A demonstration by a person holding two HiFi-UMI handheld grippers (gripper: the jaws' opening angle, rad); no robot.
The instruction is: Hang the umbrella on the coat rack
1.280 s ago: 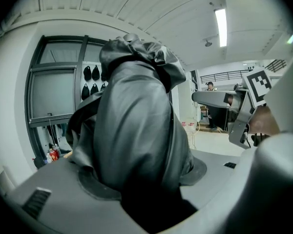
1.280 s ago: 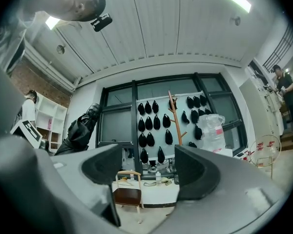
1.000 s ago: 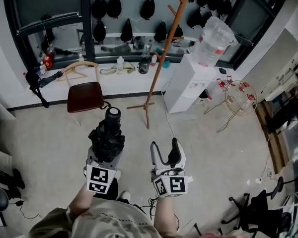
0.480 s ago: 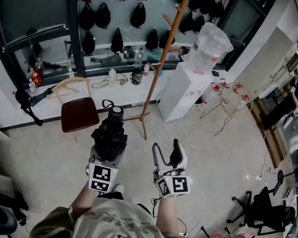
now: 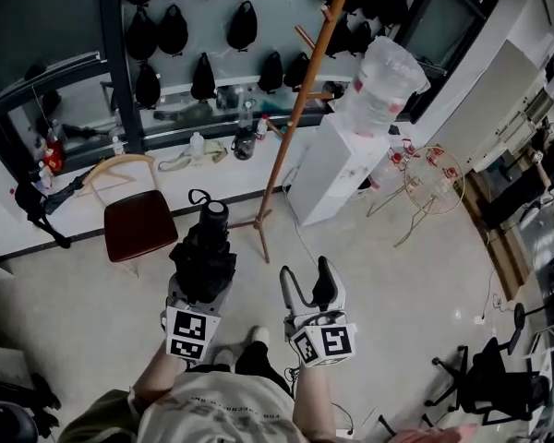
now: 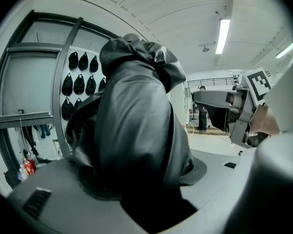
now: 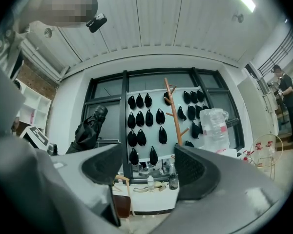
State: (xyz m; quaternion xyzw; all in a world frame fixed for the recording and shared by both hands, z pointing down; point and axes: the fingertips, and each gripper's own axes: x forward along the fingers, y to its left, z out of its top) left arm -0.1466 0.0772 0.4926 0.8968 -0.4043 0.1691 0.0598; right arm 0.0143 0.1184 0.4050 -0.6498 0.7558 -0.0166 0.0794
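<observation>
At your left hand: your left gripper (image 5: pixel 203 277) is clamped on the folded black umbrella (image 5: pixel 204 252), which fills the space between its jaws.
Umbrella: the fabric is bunched, the round end cap points to the far side, and a small loop sits just beside the cap. You hold it over the floor (image 5: pixel 415 275), on the near side of the coat rack and apart from it.
Right gripper (image 5: pixel 309 287): its jaws stand wide apart with nothing between them. It is just right of the umbrella, not touching it.
Coat rack (image 5: pixel 301 118): a wooden pole with pegs, far of your grippers. It stands between the chair (image 5: pixel 140 226) on the left and the water dispenser (image 5: pixel 325 169) on the right.
Far wall (image 5: pixel 208 17): rows of dark hanging items (image 5: pixel 203 77); you can't tell what they are.
</observation>
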